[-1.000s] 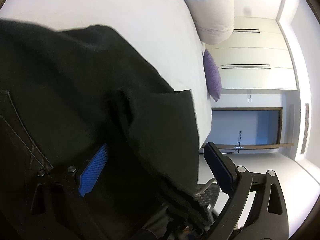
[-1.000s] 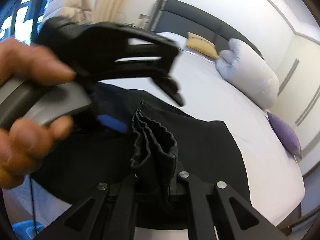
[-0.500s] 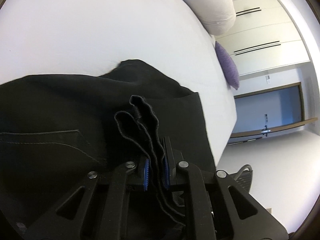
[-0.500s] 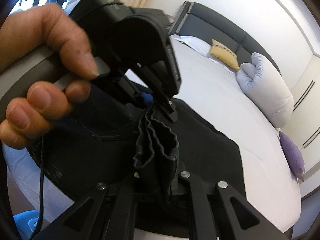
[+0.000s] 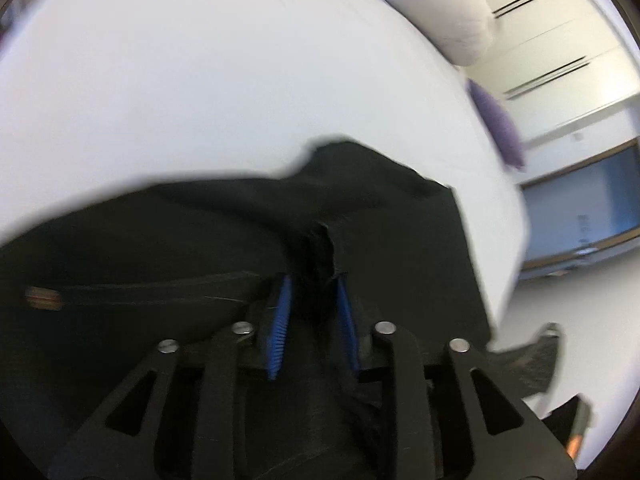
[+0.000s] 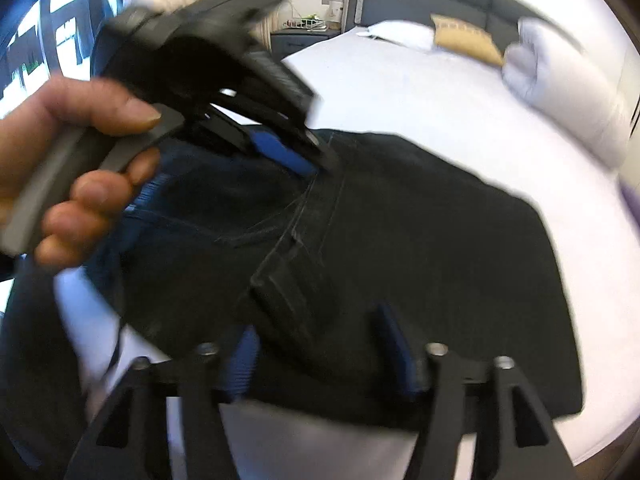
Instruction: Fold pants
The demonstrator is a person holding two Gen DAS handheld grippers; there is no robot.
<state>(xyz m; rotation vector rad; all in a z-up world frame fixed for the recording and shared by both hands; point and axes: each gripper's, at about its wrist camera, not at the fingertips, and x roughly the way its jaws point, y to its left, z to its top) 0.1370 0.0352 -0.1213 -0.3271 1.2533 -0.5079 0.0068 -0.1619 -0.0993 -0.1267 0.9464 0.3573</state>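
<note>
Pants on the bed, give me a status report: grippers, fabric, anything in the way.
Left gripper shut on pants. Right gripper open, jaws astride the fabric. Pants bunched on the bed. Nothing blocking.

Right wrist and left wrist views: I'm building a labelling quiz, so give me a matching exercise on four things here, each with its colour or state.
Things:
1. pants
2. right gripper
3. cushion by the headboard
4. small cushion near the wardrobe

Colour or state:
A. purple
B. open
C. black, lying on the bed
D. tan

Pairs: 1-C, 2-B, 3-D, 4-A
</note>
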